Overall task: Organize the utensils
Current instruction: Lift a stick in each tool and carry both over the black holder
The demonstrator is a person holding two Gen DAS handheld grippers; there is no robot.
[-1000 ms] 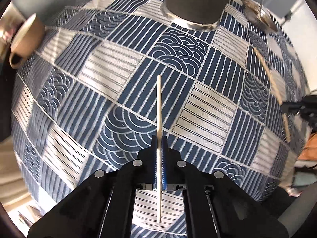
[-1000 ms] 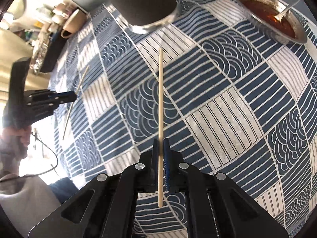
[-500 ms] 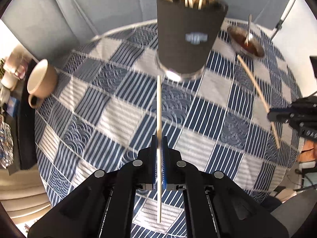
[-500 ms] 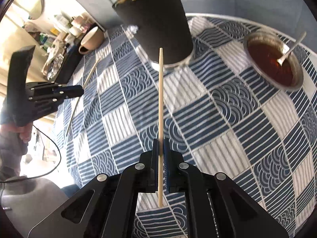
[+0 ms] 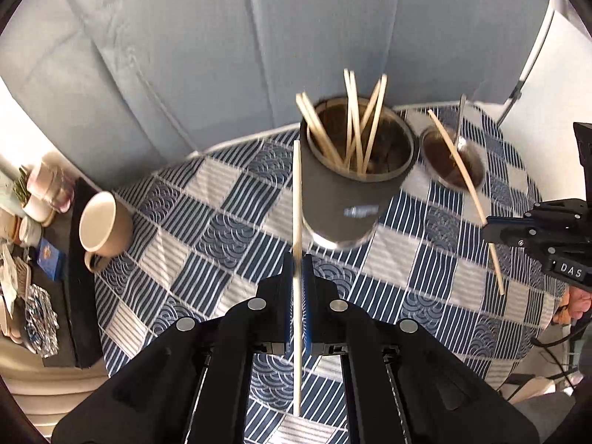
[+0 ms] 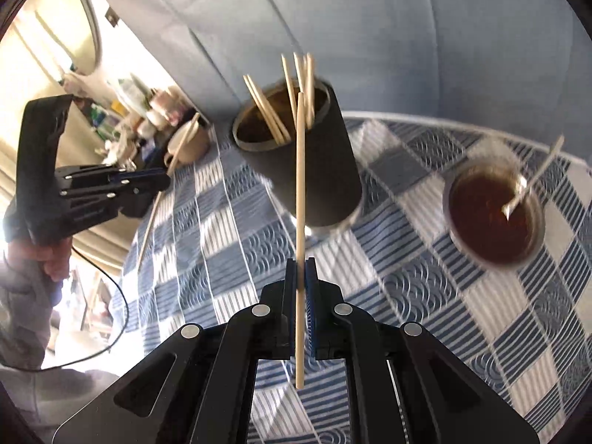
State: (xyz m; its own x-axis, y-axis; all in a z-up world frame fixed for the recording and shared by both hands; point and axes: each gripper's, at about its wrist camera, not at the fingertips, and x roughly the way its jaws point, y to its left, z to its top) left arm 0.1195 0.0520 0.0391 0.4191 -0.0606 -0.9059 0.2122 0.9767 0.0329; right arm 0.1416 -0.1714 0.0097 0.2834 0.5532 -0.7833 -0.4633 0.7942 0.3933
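A black cylindrical holder (image 5: 347,203) (image 6: 314,170) stands on the blue patterned tablecloth and holds several wooden chopsticks (image 5: 355,125). My left gripper (image 5: 297,262) is shut on one chopstick (image 5: 296,199), held upright in the air, just left of the holder. My right gripper (image 6: 301,266) is shut on another chopstick (image 6: 300,170), also raised, its tip in front of the holder's rim. Each gripper shows in the other's view: the right one (image 5: 492,227) with its chopstick (image 5: 462,185), the left one (image 6: 162,181) with its chopstick (image 6: 162,181).
A metal bowl of brown sauce with a spoon (image 6: 492,214) (image 5: 455,159) sits right of the holder. A beige mug (image 5: 103,225) (image 6: 188,140) lies at the table's left edge beside a cluttered shelf (image 5: 26,229). A blue-grey sofa back (image 5: 222,44) rises behind the table.
Both grippers have risen and tilted up with their chopsticks. The holder's open top, hidden a second ago, now shows in both views.
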